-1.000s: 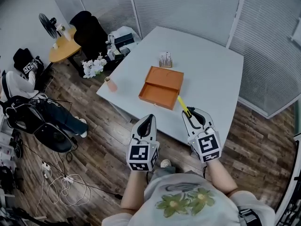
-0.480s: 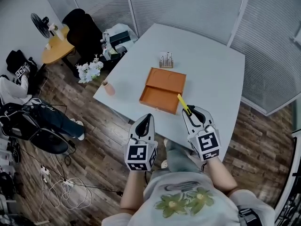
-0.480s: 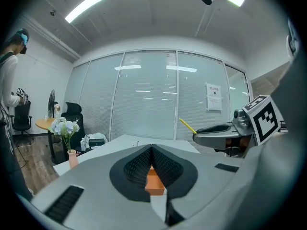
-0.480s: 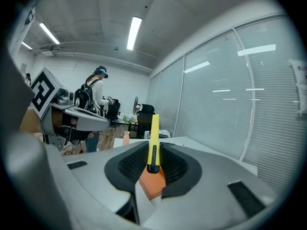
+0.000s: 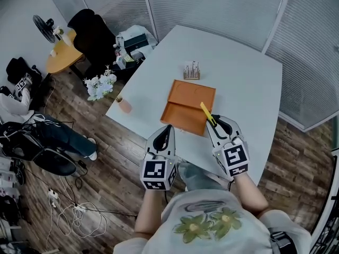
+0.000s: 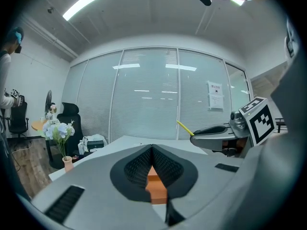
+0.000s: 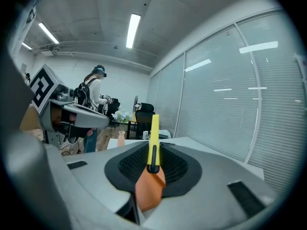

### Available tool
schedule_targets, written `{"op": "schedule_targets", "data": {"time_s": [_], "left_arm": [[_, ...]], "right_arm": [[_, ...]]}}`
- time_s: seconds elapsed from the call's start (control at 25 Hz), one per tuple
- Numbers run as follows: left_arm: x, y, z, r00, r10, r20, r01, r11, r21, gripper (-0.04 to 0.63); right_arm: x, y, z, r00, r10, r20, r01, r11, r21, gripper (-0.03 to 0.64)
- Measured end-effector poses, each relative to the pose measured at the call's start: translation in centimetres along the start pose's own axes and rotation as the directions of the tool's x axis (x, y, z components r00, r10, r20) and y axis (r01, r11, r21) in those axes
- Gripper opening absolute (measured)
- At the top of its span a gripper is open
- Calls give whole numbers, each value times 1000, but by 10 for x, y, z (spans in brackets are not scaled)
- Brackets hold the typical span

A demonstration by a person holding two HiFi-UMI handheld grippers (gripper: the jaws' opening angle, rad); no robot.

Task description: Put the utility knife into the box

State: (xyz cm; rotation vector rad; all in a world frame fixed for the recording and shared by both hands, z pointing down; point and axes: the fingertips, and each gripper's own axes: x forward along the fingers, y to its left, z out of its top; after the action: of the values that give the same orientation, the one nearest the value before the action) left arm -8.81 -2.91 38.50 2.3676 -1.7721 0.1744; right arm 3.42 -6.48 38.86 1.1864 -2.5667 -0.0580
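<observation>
Yellow utility knife (image 5: 207, 114): clamped in the right gripper (image 5: 216, 125), jaws closed on its rear end, body projecting forward out of the pads. Long axis: runs away from the person and slightly left, so the free tip hangs over the near right edge of the box (image 5: 192, 93). Orange box: open and seemingly empty, lying on the pale table (image 5: 241, 70), directly ahead and a little left of the right gripper, hence the nearer hand by a clear margin. Judged requirement: a short forward-left carry, then a lowering so the knife's length lies along the box rather than across its rim. Left gripper (image 5: 168, 129): jaws together with nothing between them, held near the table's front edge short of the box's near left corner, idle. Head view: alone shows the knife's place relative to the box and the heading of both. Right gripper view: confirms the grip, the knife (image 7: 153, 138) standing upright between the dark pads, though how far the box lies ahead cannot be read from it. Left gripper view: shows the box (image 6: 154, 188) as an orange sliver past its closed pads, and the knife tip (image 6: 183, 127) from the side.
</observation>
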Motion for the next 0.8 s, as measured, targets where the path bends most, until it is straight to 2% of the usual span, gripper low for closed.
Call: {"op": "schedule_targets", "data": {"time_s": [0.36,0.8], "left_arm": [[44,45,21,1000,6,7,-6,1000,24,0],[91,65,1,999,-29,-41,29,999,-15,0]], "right_arm": [[56,-25,15,1000,1,26,-2,1000,18,77],[101,-42,-5,999,11,-34,-10,999,35,77]]}}
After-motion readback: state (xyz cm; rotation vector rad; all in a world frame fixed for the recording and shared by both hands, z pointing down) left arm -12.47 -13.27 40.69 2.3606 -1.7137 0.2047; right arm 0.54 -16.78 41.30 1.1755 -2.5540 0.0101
